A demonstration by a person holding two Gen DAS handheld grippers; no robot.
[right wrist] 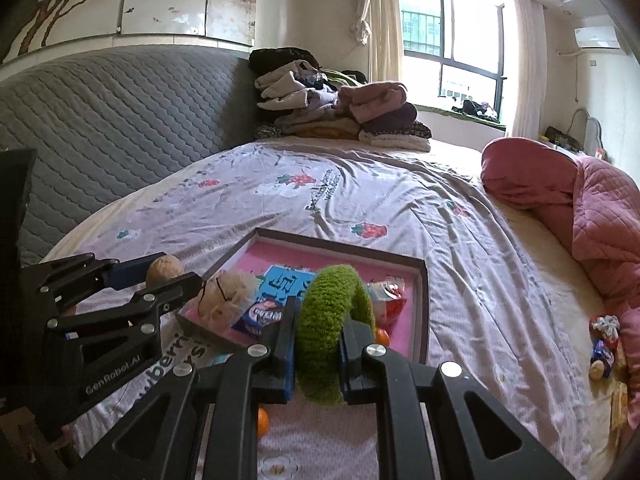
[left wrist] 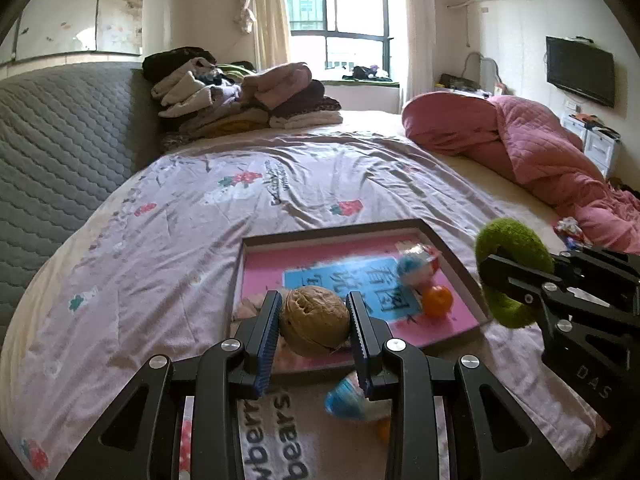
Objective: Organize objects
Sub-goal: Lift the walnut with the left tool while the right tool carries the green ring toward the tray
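Above tray (left wrist: 448, 246) near edge, left tool (left wrist: 314, 316) clamping walnut (left wrist: 314, 322), bedsheet (left wrist: 160, 240) beyond

There were two tongs, one walnut (left wrist: 313, 322), one green fuzzy ring (right wrist: 334, 328), one framed tray (left wrist: 452, 254), and two small orange balls seen from the left wrist: one (left wrist: 437, 301) in the tray, another (left wrist: 384, 429) on the bed. One pile of folded clothes (left wrist: 244, 96) lay behind.

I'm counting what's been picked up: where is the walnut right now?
The walnut is clamped in the left gripper, held over the near-left corner of the tray; the right wrist view shows it left of the green ring.
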